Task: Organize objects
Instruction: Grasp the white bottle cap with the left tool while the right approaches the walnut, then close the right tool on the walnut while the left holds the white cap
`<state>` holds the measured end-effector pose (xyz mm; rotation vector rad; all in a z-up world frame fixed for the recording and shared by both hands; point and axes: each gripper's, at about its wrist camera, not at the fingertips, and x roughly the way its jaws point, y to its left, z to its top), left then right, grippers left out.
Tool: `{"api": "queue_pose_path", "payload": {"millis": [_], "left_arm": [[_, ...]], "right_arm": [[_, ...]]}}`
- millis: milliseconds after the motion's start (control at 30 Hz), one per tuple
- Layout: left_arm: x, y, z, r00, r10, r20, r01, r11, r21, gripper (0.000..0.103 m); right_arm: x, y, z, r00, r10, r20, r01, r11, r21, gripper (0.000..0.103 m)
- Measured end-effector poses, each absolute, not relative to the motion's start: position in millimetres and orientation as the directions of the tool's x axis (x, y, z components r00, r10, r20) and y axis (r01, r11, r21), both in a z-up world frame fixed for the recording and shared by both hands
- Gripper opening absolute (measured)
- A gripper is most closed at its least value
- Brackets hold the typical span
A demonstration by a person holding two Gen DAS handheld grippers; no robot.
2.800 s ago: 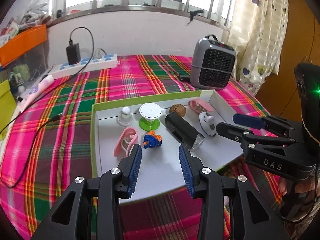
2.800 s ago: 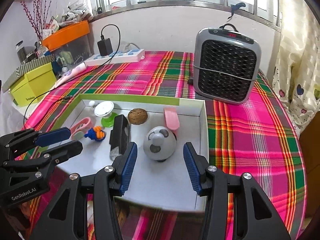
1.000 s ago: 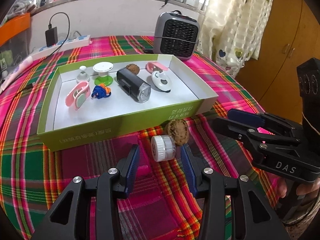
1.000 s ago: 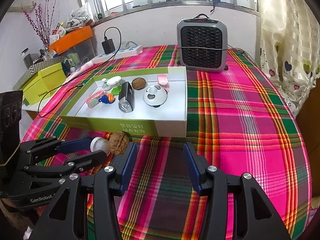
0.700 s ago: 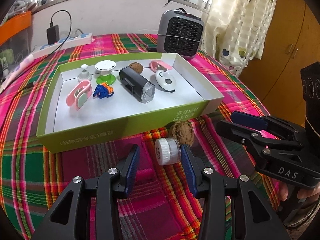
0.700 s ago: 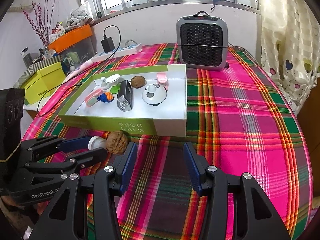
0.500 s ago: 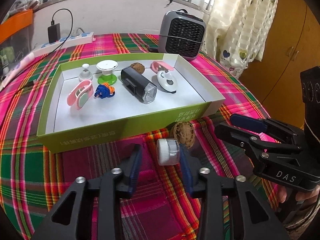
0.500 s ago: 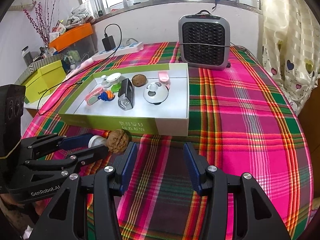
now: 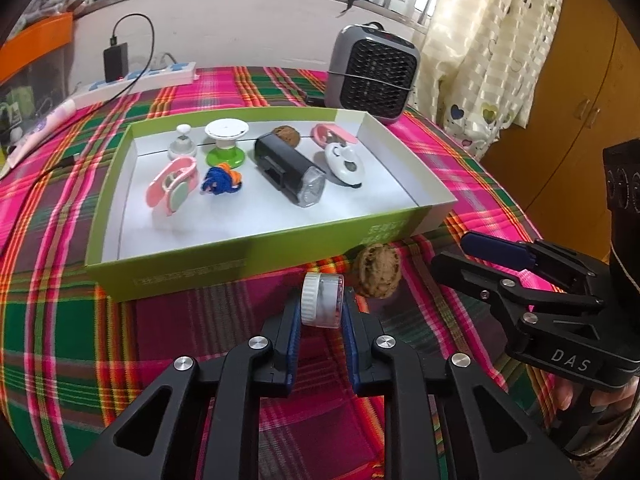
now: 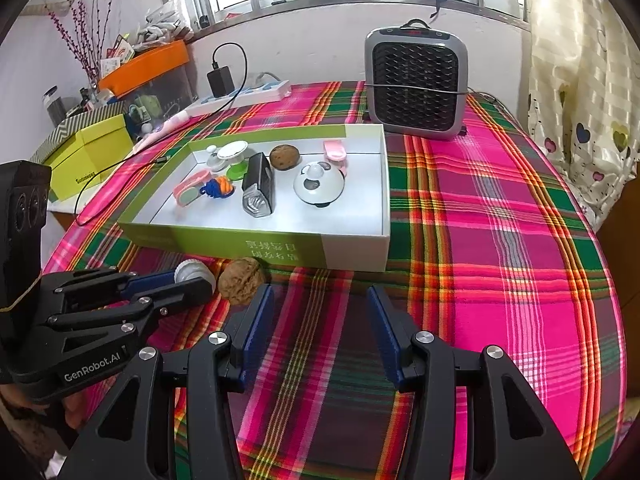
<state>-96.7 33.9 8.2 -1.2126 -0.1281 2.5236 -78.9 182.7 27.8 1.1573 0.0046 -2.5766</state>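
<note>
Small jar (image 9: pixel 322 300) pinched just in front of the green box (image 9: pixel 224 268)

It is clamped across cap and base by the left gripper (image 9: pixel 320 320) (light, rigid, probably slippery); the right gripper (image 10: pixel 316 320) is held spread, empty.

The right gripper (image 10: pixel 318 320) hung with jaws wide apart over the plaid tablecloth (image 10: pixel 500 240). Near the box's (image 10: pixel 352 254) front wall, the left gripper (image 10: pixel 188 282) seemed clamped on a small white-capped jar (image 10: pixel 191 271), the walnut (image 10: pixel 242 279) just beside it.
</note>
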Motion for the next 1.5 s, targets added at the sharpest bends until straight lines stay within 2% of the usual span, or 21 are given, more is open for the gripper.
{"api": "queue_pose_path", "payload": {"millis": [667,1500], "left_arm": [[-94,-8,8,-0.608,0.278,-0.744,-0.178,-0.961,-0.213,0.017],[-98,-18,7,-0.599,0.286,-0.748,-0.180,-0.958,-0.222,0.018]], "right_arm": [[-82,143,24,-0.592,-0.323,-0.739,0.358,-0.926,0.119,0.049],[-94,124,12,-0.573,-0.260,-0.777,0.350,-0.935,0.054,0.049]]}}
